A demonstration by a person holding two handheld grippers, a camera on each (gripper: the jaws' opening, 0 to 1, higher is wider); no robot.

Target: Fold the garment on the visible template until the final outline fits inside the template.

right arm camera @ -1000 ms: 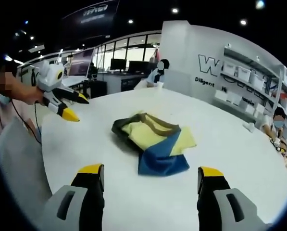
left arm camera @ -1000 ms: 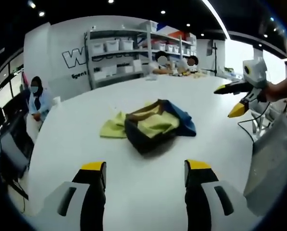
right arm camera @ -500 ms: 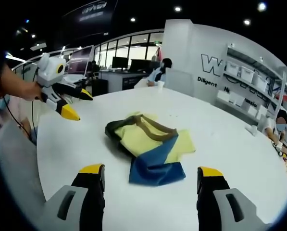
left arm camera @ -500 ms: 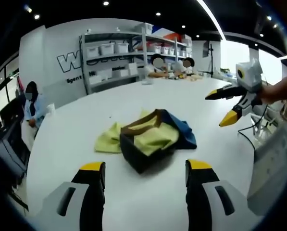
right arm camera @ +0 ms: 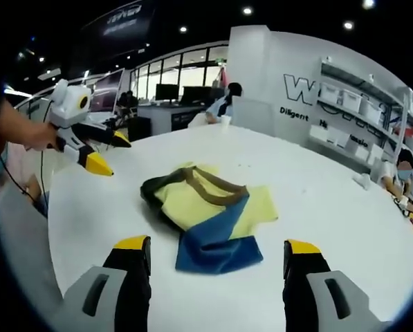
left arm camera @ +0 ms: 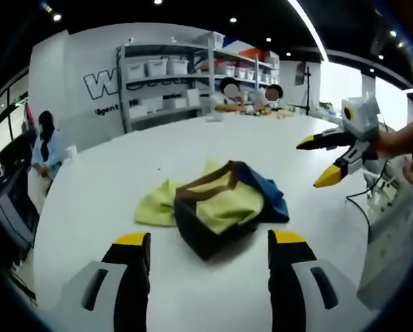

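Two hand-held grippers hover above a white round table [left arm camera: 109, 187], both with jaws spread and nothing between them. The left gripper [left arm camera: 209, 242] looks across at the right gripper [left arm camera: 324, 160], which hangs in the air at the far side; from the right gripper's own view [right arm camera: 217, 245] the left one [right arm camera: 102, 153] hangs likewise, well apart from the cloth.

A crumpled garment [left arm camera: 216, 204] lies bunched near the middle of the table: pale yellow-green fabric with dark navy and blue panels and a brown band. It looks soft, light and limp, so it will likely sag and slide on the smooth tabletop. My guess is the loose yellow edge or a blue corner [right arm camera: 216, 254] offers the easiest pinch.

No template outline can be made out on the table. The garment's type, sleeves and hem are hidden in the folds.
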